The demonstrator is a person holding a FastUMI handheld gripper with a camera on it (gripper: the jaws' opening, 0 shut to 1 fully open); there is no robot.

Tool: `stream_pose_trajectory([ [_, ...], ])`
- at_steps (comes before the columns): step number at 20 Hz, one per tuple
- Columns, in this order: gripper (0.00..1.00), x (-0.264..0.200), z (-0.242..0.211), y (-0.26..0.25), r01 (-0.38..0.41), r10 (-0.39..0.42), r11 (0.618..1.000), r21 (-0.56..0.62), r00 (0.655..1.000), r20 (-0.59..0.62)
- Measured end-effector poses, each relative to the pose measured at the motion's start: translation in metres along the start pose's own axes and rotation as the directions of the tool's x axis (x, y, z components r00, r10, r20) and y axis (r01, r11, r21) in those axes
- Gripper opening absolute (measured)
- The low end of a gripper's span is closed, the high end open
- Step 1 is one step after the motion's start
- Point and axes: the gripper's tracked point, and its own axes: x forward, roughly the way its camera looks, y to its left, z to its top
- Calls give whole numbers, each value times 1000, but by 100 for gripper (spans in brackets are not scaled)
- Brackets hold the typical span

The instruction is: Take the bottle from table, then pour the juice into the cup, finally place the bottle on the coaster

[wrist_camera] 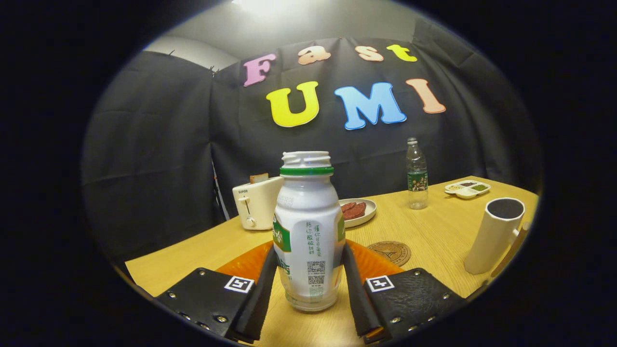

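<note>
Between the claw's fingers, seemingly clamped on both sides, the uncapped bottle.

We see a light wooden table. The bottle sits between the gripper fingers, which press its sides, with an orange plate behind it. From the bottle, a round coaster lies at two o'clock, a white cup at three, a toaster at eleven, a plate of red slices, a water bottle and a small divided dish around one.
</note>
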Motion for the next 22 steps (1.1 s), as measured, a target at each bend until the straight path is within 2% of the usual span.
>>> stream_pose_trajectory([
  [5,70,-5,29,-13,-31,15,981,190,996,85],
  [10,70,-12,44,-36,-30,-18,933,357,991,132],
  [15,70,-16,45,-58,-29,-53,862,505,988,147],
  [22,70,-23,43,-82,-22,-108,736,677,983,149],
])
